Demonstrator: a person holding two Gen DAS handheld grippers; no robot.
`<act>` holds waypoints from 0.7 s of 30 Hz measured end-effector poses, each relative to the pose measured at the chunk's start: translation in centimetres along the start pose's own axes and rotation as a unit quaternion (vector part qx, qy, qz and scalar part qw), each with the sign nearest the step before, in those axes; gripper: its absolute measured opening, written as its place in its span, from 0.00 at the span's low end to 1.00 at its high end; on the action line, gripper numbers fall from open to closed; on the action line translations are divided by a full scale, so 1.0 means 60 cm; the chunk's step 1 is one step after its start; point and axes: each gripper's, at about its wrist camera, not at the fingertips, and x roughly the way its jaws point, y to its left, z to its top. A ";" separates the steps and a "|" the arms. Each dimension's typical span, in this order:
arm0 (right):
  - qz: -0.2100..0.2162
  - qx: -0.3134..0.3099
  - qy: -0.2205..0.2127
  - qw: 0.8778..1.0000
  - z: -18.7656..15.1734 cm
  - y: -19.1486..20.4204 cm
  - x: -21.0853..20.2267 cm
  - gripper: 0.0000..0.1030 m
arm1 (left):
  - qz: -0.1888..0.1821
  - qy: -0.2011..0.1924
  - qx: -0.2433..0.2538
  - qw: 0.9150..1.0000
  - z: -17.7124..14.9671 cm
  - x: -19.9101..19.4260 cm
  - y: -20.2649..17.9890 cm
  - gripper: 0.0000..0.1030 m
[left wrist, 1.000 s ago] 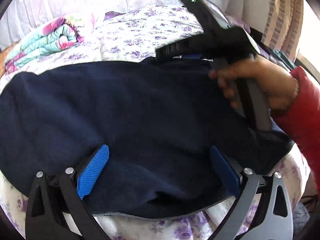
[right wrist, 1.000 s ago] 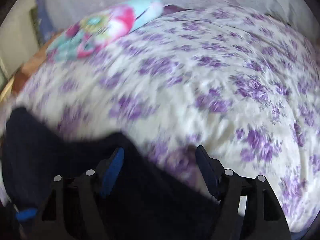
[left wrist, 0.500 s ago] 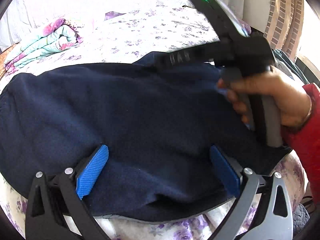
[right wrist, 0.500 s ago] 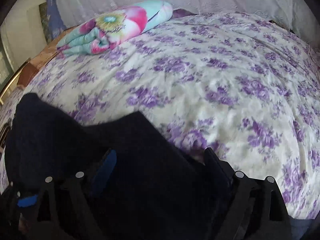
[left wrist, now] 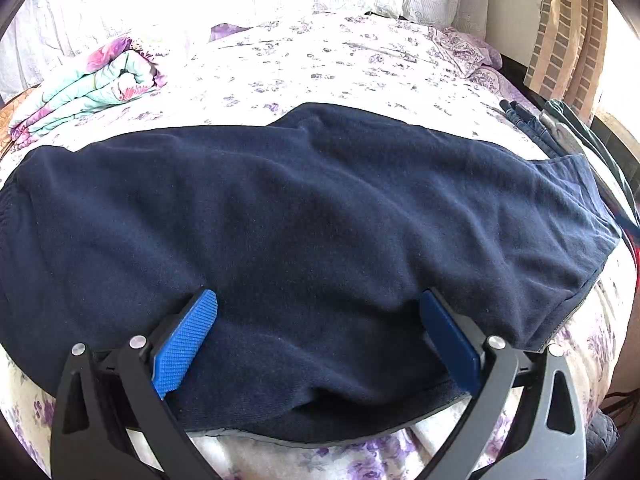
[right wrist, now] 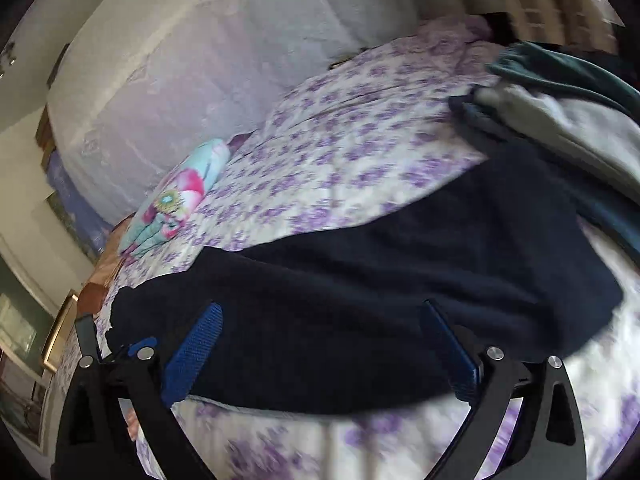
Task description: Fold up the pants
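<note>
**Right tool lets go, pulls clear**

Right tool [right wrist: 320, 344], its jaws just opened wide and empty, has left the left wrist view; navy pants [left wrist: 304, 216] lie folded across the bed [left wrist: 360, 60], mid-frame. Next fold can start. Left tool [left wrist: 316, 332] hovers open, angled down over the near hem.

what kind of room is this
Most likely a bedroom: dark navy pants lie spread on a bed with a purple-flowered sheet, a folded colourful blanket sits near its head, and more clothes are piled at one edge.
</note>
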 end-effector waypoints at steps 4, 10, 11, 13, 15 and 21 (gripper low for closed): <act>-0.008 0.104 0.008 0.995 -0.022 -0.113 -0.036 0.97 | 0.001 0.000 0.000 1.000 0.000 0.000 0.000 0.96; 0.086 0.231 -0.004 0.969 -0.011 -0.203 0.004 0.92 | 0.004 -0.003 -0.002 1.000 0.000 -0.002 0.002 0.96; 0.084 0.233 -0.005 0.969 -0.003 -0.205 0.011 0.88 | 0.004 -0.003 -0.002 1.000 -0.002 -0.004 0.000 0.95; 0.072 0.231 -0.007 0.970 0.003 -0.209 0.025 0.76 | 0.004 -0.003 -0.002 1.000 -0.002 -0.003 0.001 0.96; 0.053 0.225 -0.011 0.973 0.002 -0.215 0.039 0.46 | 0.004 -0.004 -0.002 1.000 -0.002 -0.003 0.002 0.95; 0.046 0.213 -0.060 0.974 -0.003 -0.221 0.028 0.20 | -0.005 -0.024 -0.041 0.999 0.001 -0.039 0.043 0.95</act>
